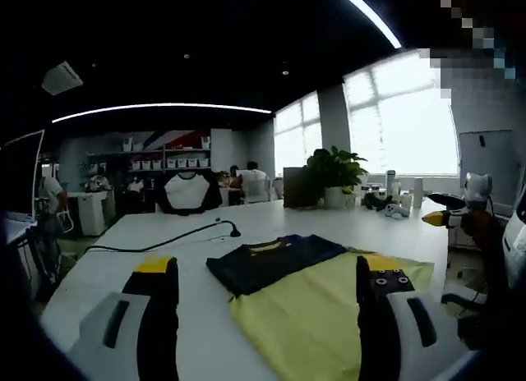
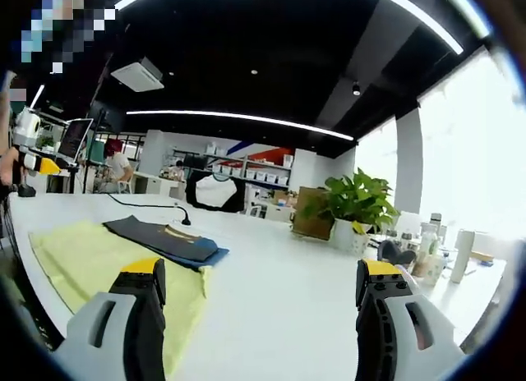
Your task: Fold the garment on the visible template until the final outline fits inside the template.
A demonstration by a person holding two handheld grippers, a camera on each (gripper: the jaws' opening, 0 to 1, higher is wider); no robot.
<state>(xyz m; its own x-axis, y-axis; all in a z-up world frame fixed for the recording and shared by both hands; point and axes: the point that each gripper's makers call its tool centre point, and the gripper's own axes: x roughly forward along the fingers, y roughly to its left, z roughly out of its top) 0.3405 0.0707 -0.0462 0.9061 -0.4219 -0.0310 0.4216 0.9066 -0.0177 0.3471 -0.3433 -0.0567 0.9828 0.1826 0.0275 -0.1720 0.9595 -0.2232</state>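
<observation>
Going left to right: the left tool (image 1: pixel 267 295) has its jaws spread wide with nothing in them, hovering over the near edge of the white bench (image 1: pixel 164 229). Between and past its jaws sits the dark garment (image 1: pixel 275 262), folded into a compact rectangle on the far end of the yellow template (image 1: pixel 316 315). From the left gripper view it looks mostly inside the yellow, though its left edge seems to hang over a bit, so I'd guess the folding is nearly done and only a tidy-up or nudge is left.

The right tool (image 2: pixel 267 303) is wide open and empty too, held over bare bench, with the garment (image 2: pixel 164 240) off to its left.

Room: open office, black cable (image 1: pixel 156 241) on the bench, potted plant (image 2: pixel 357 204), big windows, shelves at the back.
</observation>
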